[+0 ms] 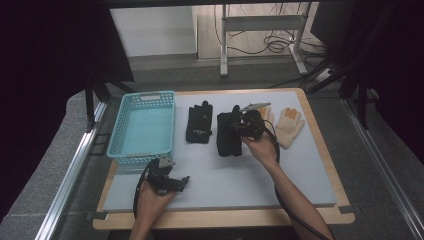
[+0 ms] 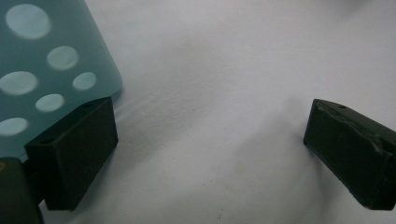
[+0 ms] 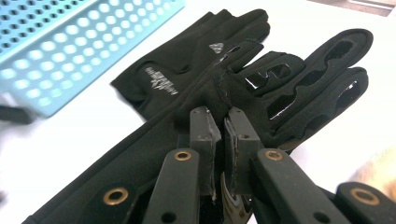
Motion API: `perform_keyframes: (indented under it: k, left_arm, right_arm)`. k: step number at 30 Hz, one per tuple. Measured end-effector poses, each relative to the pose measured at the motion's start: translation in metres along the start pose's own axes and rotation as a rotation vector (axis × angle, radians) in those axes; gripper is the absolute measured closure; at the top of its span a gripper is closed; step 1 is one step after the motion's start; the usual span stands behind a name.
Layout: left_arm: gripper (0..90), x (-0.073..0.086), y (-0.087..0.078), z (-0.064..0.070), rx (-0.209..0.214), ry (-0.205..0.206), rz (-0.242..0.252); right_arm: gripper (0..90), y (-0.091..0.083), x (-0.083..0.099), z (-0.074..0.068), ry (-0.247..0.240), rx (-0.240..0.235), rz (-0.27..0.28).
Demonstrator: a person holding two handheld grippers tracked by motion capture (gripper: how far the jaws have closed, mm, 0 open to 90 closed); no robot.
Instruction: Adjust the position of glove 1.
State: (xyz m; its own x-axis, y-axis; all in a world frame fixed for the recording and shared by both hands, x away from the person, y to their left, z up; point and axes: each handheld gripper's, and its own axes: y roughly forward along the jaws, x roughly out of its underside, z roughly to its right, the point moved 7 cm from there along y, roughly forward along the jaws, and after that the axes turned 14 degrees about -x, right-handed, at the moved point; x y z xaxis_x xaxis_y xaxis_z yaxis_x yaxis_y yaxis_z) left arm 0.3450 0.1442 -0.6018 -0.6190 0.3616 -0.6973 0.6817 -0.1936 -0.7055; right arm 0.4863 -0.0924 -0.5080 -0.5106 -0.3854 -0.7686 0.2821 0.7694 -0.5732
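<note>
Right gripper view: right tongs (image 3: 223, 122) clamped on the long black glove (image 3: 196, 121), long axis running away from the person; basket (image 1: 143, 126) lies leftward. Left tongs (image 2: 210, 154) apart, idle beside the basket.

The high view looks forward and down over the whole worktop (image 1: 225, 185) from the person's side, while the left gripper view sits close above its bare surface beside the blue basket (image 1: 144, 127), which the near, low right gripper view shares across the black gloves (image 3: 196, 70).
</note>
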Motion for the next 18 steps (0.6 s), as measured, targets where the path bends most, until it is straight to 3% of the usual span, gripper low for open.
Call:
perform_keyframes:
  k: [1,2,7,13,18]
  left_arm:
    - [3.2,0.0,0.0,0.0,0.0,0.0,0.0]
    - [3.2,0.0,0.0,0.0,0.0,0.0,0.0]
    - [3.2,0.0,0.0,0.0,-0.001,0.002,0.001]
    - [3.2,0.0,0.0,0.0,-0.001,-0.006,0.002]
    - [3.2,0.0,0.0,0.0,-0.001,-0.007,0.003]
  right_arm:
    - [81.6,-0.009,0.004,-0.01,-0.005,-0.005,0.006]
    - [81.6,-0.009,0.004,-0.01,-0.005,-0.005,0.006]
    - [81.5,-0.029,0.022,-0.038,-0.018,-0.007,0.02]
    - [81.1,-0.031,0.045,-0.059,0.0,-0.034,0.012]
    - [81.1,-0.027,0.071,-0.075,0.033,-0.02,0.021]
